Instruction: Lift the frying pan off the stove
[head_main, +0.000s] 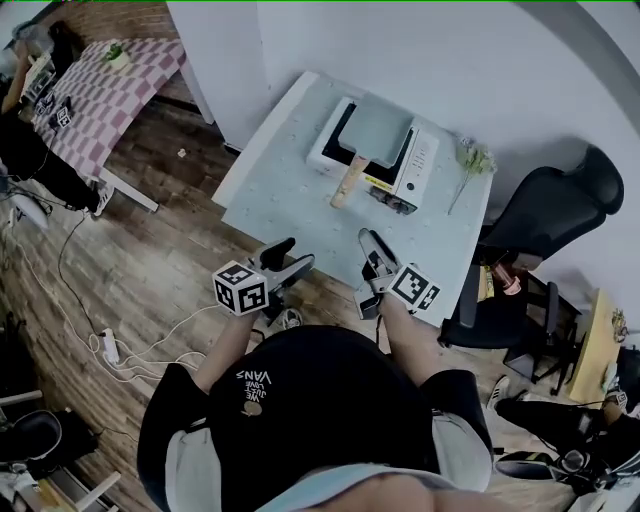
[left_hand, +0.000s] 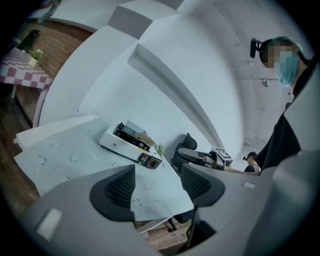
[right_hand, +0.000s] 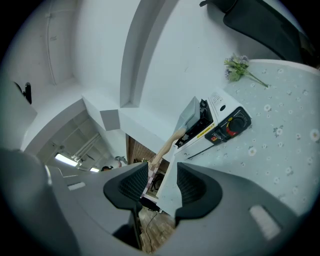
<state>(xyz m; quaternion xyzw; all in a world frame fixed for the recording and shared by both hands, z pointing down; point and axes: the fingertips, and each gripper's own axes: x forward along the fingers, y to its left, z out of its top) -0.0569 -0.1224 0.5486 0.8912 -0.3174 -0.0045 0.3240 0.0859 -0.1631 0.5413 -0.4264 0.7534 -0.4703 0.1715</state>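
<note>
Wood floor (head_main: 130, 260), white wall (head_main: 450, 50), black office chair (head_main: 555, 205), checkered table (head_main: 110, 90)

Taking the person as the dial's centre, the table (head_main: 290, 190) stands ahead at twelve o'clock. The stove (head_main: 424, 158) sits on the table's far half, toward one o'clock. The frying pan (head_main: 378, 130) rests on the stove, and its handle (head_main: 350, 182) reaches off the stove's near side toward seven o'clock, above the tabletop. A flower sprig (head_main: 472, 160) lies on the table at three o'clock of the stove, near the right edge. A chair (head_main: 560, 205) stands just beside that edge, at two o'clock. The left gripper (head_main: 297, 253) and right gripper (head_main: 370, 243) hang side by side over the table's near edge, well apart from the stove. A second table (head_main: 110, 85) stands far off at ten o'clock. A power strip (head_main: 108, 347) lies on the floor at eight o'clock.
</note>
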